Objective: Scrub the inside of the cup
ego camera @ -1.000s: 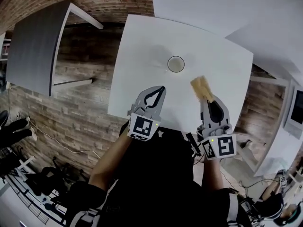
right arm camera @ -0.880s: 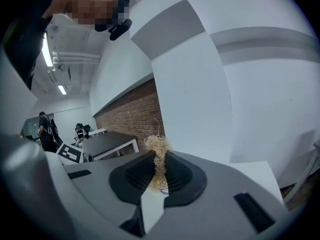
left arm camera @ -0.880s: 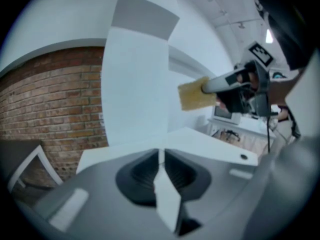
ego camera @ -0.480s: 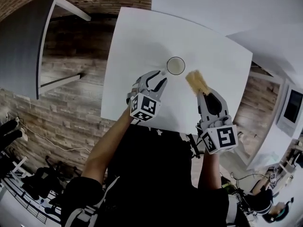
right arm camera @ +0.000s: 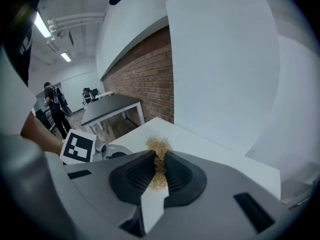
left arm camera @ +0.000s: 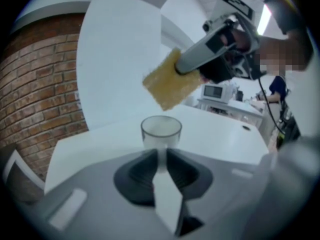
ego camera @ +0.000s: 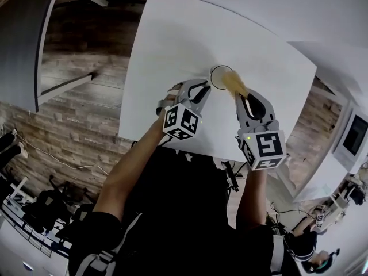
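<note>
Cup (left arm camera: 161, 129) stands upright on the white table (ego camera: 172, 50), just beyond the tips of the left gripper (left arm camera: 160, 156). Its jaws have just been closing; a narrow gap shows, with nothing clearly pinched. Right gripper (right arm camera: 159, 159) is clamped on the yellow scouring pad (left arm camera: 167, 86) at the rim. Steady the cup first, then feed the pad straight down and twist.

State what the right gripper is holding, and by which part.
A yellowish scrubbing sponge, pinched by one edge in the right gripper; most of it sticks out free beyond the tips.

Left claw (ego camera: 202, 87) closing, empty; right claw (ego camera: 241, 96) clamped.
</note>
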Action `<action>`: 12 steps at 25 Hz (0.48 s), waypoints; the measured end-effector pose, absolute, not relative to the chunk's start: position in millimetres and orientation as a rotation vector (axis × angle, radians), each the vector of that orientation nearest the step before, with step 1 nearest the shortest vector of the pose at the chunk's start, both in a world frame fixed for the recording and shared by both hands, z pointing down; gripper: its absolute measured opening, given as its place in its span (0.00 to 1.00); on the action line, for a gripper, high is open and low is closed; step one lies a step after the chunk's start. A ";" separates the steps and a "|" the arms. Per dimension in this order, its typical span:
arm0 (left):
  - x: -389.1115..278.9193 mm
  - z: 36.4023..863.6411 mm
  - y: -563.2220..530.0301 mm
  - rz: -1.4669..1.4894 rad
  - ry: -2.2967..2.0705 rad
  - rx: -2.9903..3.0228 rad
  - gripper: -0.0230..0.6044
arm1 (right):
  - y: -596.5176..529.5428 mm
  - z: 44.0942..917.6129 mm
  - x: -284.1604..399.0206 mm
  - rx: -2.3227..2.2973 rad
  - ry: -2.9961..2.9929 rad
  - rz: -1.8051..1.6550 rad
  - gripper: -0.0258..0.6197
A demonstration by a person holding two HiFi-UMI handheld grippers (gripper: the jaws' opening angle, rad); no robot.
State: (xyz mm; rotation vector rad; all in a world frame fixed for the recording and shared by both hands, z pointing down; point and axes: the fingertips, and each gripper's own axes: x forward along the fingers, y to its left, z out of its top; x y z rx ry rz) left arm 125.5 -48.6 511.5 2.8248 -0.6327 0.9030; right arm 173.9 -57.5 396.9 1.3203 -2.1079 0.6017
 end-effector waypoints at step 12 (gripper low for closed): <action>116.3 516.4 -30.9 0.931 -0.594 2.797 0.13 | -51.8 469.1 140.7 1.002 -1.932 0.717 0.09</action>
